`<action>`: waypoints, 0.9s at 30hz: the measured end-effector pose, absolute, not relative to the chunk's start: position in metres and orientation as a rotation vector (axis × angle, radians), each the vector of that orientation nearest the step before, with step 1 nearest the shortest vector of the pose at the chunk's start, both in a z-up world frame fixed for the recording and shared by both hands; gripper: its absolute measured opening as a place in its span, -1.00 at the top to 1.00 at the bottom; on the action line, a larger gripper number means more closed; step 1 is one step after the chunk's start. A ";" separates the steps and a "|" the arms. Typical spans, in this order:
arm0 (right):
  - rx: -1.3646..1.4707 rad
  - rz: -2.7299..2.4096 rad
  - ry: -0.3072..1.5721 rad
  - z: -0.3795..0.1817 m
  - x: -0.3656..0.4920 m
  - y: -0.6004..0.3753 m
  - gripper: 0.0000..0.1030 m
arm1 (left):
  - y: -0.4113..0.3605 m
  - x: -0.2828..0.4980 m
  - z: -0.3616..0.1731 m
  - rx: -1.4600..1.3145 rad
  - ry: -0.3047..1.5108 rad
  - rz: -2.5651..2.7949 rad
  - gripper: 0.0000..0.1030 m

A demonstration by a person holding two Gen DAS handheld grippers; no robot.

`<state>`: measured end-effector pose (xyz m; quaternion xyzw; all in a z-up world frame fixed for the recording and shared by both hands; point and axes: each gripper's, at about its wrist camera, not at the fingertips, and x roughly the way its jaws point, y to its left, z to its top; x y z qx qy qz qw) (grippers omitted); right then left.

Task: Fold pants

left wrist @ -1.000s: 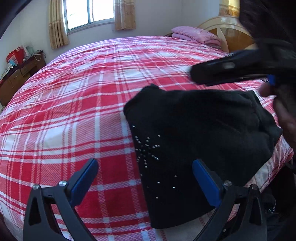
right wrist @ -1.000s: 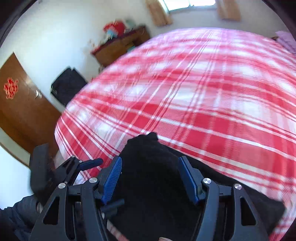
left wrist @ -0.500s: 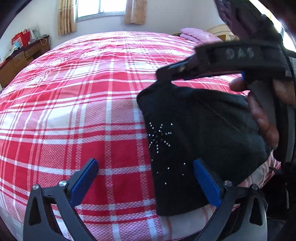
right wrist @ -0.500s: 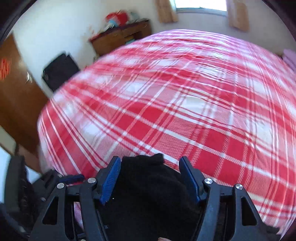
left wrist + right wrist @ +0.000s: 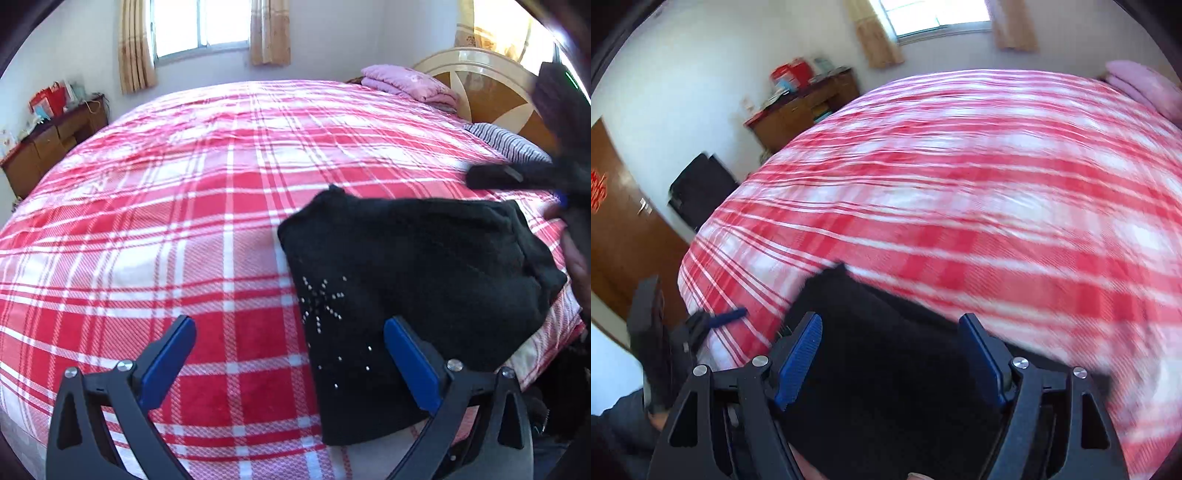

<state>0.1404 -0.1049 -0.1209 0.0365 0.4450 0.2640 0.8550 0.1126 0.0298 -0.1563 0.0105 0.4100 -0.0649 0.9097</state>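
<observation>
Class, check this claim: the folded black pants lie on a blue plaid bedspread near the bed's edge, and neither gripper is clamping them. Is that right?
Not quite. The left wrist view shows the bedspread is red plaid, not blue. The folded black pants do lie near the bed's edge, with neither the left gripper nor the right gripper clamping them.

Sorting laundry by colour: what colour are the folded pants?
Black, with small silvery studs; pants show best in the left wrist view.

A red-and-white plaid bedspread (image 5: 184, 229) covers the bed. At its head lie folded pink bedding (image 5: 410, 83) and a striped pillow (image 5: 506, 140) — both before a wooden headboard (image 5: 491, 92). A curtained window (image 5: 201, 27) lights the far wall; a cluttered wooden cabinet (image 5: 48, 144) (red bags on top) stands nearby. A brown door (image 5: 617, 236) shows too.
</observation>
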 end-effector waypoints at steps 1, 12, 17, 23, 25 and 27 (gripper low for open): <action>0.077 0.524 0.945 -0.125 0.137 -0.118 -0.50 | 0.029 0.114 -0.158 0.021 0.848 -0.140 -1.00; 0.155 0.490 0.866 -0.120 0.109 -0.166 -0.50 | 0.028 0.122 -0.156 -0.004 0.842 -0.169 -1.00; 0.210 0.363 0.921 -0.129 0.099 -0.200 -0.50 | 0.029 0.135 -0.158 -0.031 0.830 -0.171 -1.00; 0.239 0.341 0.966 -0.157 0.092 -0.222 -0.50 | 0.021 0.135 -0.165 -0.041 0.840 -0.205 -1.00; 0.249 0.343 0.953 -0.158 0.093 -0.224 -0.50 | 0.019 0.135 -0.166 -0.047 0.847 -0.224 -1.00; 0.243 0.341 0.940 -0.159 0.093 -0.223 -0.50 | 0.016 0.136 -0.169 -0.049 0.857 -0.241 -1.00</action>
